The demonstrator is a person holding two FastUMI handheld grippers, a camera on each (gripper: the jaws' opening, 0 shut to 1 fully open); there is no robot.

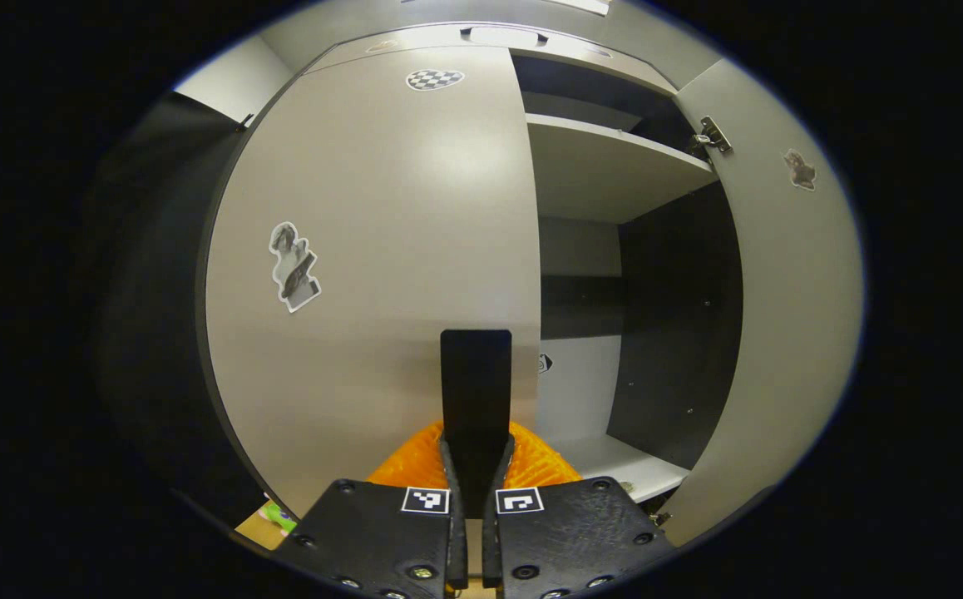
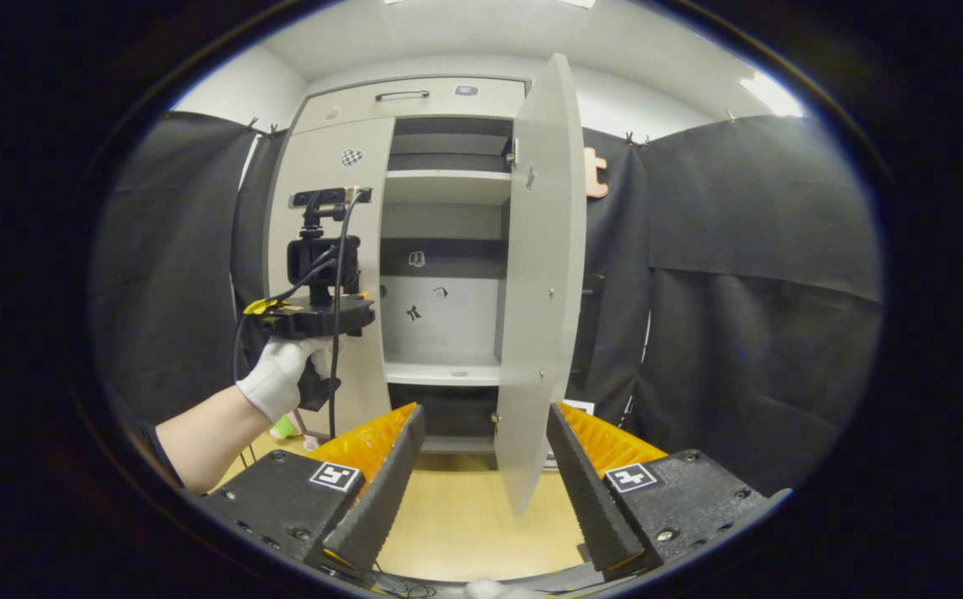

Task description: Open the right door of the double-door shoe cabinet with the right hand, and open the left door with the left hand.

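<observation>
right door: swung open
left door: closed
left tongs: together, at door edge
right tongs: apart, holding nothing

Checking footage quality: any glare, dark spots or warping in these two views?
Left gripper view: soft glare on the closed left door; cabinet interior in shadow; door edges bow from fisheye. Right gripper view: evenly lit, open right door sharp, ceiling light blown out.
</observation>
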